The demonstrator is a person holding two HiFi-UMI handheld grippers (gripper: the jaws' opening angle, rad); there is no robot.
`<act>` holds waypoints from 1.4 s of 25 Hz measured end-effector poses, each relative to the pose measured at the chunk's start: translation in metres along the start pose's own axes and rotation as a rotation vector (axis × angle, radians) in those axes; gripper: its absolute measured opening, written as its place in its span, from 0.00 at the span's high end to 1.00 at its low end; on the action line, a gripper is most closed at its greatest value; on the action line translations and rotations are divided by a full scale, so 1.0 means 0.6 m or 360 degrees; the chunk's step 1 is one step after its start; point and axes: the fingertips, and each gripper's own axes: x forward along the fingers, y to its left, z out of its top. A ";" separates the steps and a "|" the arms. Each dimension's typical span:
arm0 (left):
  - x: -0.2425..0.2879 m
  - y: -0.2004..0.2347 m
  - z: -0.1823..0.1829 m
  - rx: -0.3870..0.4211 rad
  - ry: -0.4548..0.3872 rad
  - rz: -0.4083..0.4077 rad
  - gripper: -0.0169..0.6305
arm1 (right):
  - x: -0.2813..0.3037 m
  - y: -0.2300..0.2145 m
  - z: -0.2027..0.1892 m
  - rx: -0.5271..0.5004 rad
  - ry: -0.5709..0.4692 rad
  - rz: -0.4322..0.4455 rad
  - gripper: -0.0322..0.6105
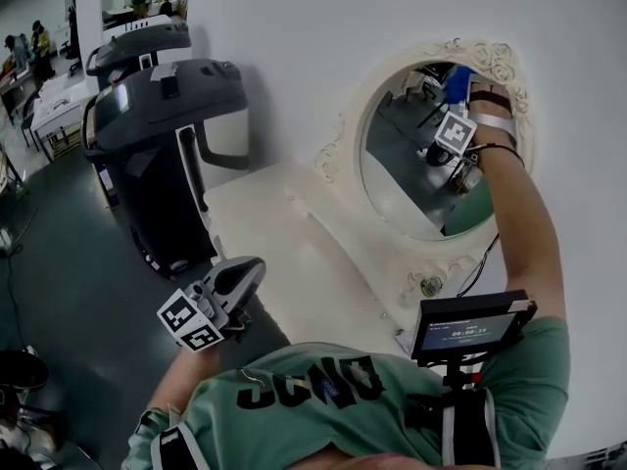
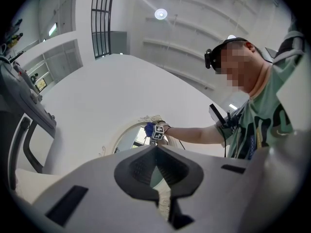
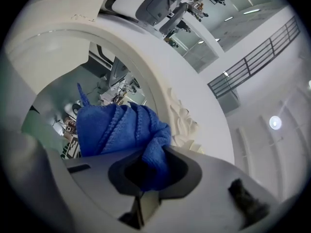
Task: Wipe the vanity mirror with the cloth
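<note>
Right claw (image 3: pixel 146 171): its jaws are closed on a fold of the blue cloth (image 3: pixel 121 130); the arm reaches up to the top part of the mirror.
Cloth: bunched in front of the right claw's jaws, at the upper edge of the mirror glass (image 3: pixel 53 81) and just beside the carved white frame (image 3: pixel 182 118). Whether it really presses on the glass cannot be told.
Cloth in the head view: a small blue patch (image 1: pixel 458 81) above the marker cube of the right claw (image 1: pixel 458 106).
Mirror (image 1: pixel 411 179): oval, set in the white wall panel above the desk (image 1: pixel 284 253); it reflects the room and the arm.
Left claw (image 2: pixel 158 171): the jaws are together and hold nothing. It is low at the person's left (image 1: pixel 235 282), well apart from the mirror, and points up towards it.
Beside the desk: a dark grey machine (image 1: pixel 167 116) stands on the floor at the left.
On the person: a small screen (image 1: pixel 470 326) is mounted in front of the green shirt.
</note>
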 end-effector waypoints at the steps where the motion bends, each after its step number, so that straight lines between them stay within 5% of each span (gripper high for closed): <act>1: 0.002 0.002 -0.003 0.0000 0.0004 -0.0002 0.96 | 0.000 0.002 0.004 0.0054 -0.0015 0.0008 0.88; 6: 0.016 0.017 -0.023 -0.0052 0.0054 0.0006 0.96 | -0.039 0.080 0.081 0.0261 -0.0212 0.0123 0.88; 11: 0.011 0.020 -0.049 -0.0115 0.0168 0.0029 0.96 | -0.149 0.279 0.202 0.0314 -0.0385 0.0445 0.88; 14: 0.004 0.023 -0.073 -0.0159 0.0247 0.0058 0.96 | -0.214 0.395 0.257 0.0212 -0.0404 0.0568 0.88; 16: 0.001 0.036 -0.091 -0.0176 0.0272 0.0087 0.96 | -0.251 0.472 0.316 0.0330 -0.0515 0.0681 0.88; 20: -0.029 0.069 -0.125 -0.0226 0.0349 0.0181 0.96 | -0.313 0.612 0.368 0.0012 -0.0501 0.0778 0.88; 21: -0.039 0.074 -0.131 -0.0239 0.0375 0.0206 0.96 | -0.330 0.635 0.391 0.0076 -0.0529 0.0793 0.88; 24: -0.065 0.090 -0.144 -0.0273 0.0420 0.0264 0.96 | -0.370 0.680 0.457 0.0449 -0.0623 0.0865 0.88; 27: -0.078 0.102 -0.155 -0.0303 0.0427 0.0293 0.96 | -0.362 0.676 0.459 0.0465 -0.0586 0.0835 0.88; 29: -0.080 0.101 -0.159 -0.0312 0.0420 0.0286 0.96 | -0.363 0.675 0.460 0.0405 -0.0609 0.0855 0.88; 32: -0.071 0.087 -0.150 -0.0296 0.0392 0.0239 0.96 | -0.389 0.708 0.426 0.0022 -0.0607 0.1134 0.88; 35: -0.053 0.070 -0.126 -0.0262 0.0340 0.0189 0.96 | -0.377 0.635 0.393 0.0020 -0.0665 0.1137 0.88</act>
